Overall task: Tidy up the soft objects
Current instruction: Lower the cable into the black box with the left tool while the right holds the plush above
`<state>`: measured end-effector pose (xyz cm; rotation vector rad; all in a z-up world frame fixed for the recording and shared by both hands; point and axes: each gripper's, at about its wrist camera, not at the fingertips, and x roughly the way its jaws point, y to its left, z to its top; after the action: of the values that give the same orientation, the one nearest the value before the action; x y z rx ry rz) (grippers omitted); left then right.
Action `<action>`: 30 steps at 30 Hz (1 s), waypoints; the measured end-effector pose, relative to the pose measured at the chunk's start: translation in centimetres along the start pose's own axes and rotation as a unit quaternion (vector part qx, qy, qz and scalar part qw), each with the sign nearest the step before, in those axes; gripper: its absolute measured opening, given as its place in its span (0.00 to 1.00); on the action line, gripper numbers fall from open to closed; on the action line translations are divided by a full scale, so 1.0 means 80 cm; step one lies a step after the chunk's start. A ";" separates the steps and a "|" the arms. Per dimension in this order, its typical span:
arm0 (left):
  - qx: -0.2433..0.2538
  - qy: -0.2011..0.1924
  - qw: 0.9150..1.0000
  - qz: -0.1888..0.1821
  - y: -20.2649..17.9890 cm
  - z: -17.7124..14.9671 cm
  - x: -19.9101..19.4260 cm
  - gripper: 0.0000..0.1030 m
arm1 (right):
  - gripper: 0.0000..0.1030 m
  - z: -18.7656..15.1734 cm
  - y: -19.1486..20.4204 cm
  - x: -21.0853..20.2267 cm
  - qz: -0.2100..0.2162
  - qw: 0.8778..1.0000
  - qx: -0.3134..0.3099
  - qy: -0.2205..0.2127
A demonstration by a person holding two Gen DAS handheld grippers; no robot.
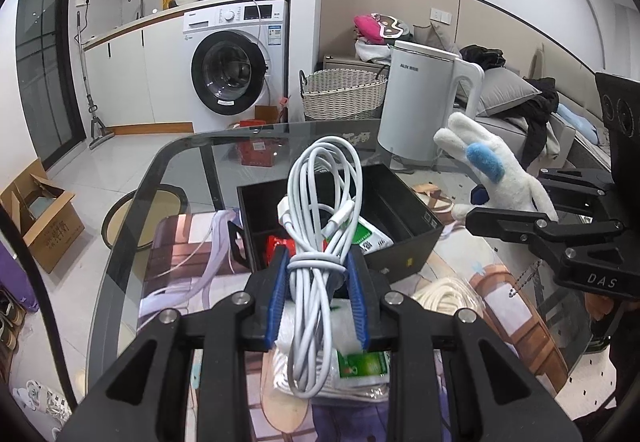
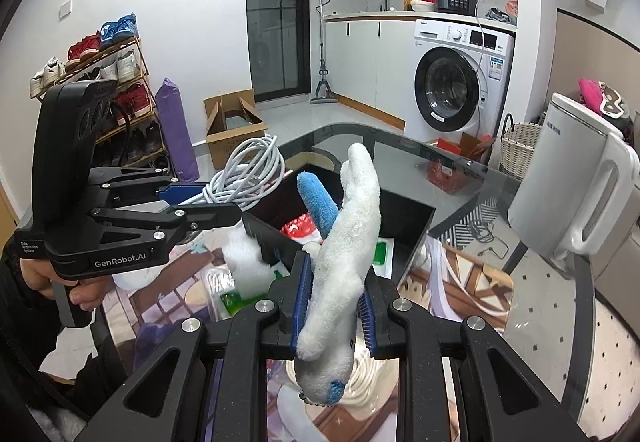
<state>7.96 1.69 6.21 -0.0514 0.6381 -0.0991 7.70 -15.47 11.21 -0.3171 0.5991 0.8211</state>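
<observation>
In my left view, the left gripper [image 1: 318,282] sits low at centre, its blue pads pinched tight on the waist of a coiled white cable [image 1: 320,226]; the loops stand up above the jaws and a long tail hangs below them. Just beyond, at mid-frame, is the open black box [image 1: 416,214], already holding a red packet [image 1: 280,244] and a green-and-white pack [image 1: 372,236]. My worry here is the loose tail: if I let go off-centre it could drape over the box wall and drag the coil out, or snag the tissue pack [image 1: 360,366] under the jaws. To the right stands a white kettle [image 1: 420,102], near the box's far corner; a careless swing could knock it on the glass table [image 1: 160,178]. At the right edge my right gripper [image 1: 476,216] holds a white plush [image 1: 496,170]. In the right view that gripper [image 2: 336,306] is nearly closed round the plush's [image 2: 344,242] middle, head hanging below, ears above the box [image 2: 412,218]. The grip is narrow on soft pile, so it may slip, and both tools crowding one box could collide.
</observation>
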 end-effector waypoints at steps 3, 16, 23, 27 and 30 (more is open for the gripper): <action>-0.004 -0.001 1.000 0.004 0.003 0.005 0.005 0.26 | 0.22 0.007 0.000 0.005 0.001 1.000 -0.002 -0.002; -0.008 0.000 1.000 0.027 0.012 0.026 0.035 0.26 | 0.22 0.031 -0.008 0.035 0.004 1.000 -0.002 -0.007; -0.006 0.003 1.000 0.031 0.011 0.034 0.051 0.26 | 0.22 0.044 -0.016 0.054 0.006 1.000 0.002 -0.009; -0.002 0.005 0.999 0.032 0.012 0.037 0.060 0.26 | 0.22 0.048 -0.020 0.065 0.007 1.000 0.004 -0.009; -0.001 0.006 1.000 0.031 0.011 0.038 0.067 0.26 | 0.22 0.051 -0.024 0.073 0.009 1.000 0.008 -0.007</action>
<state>14.10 2.05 5.41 -0.0337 0.6519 -0.0389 13.81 -11.29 10.94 -0.2927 0.5959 0.8342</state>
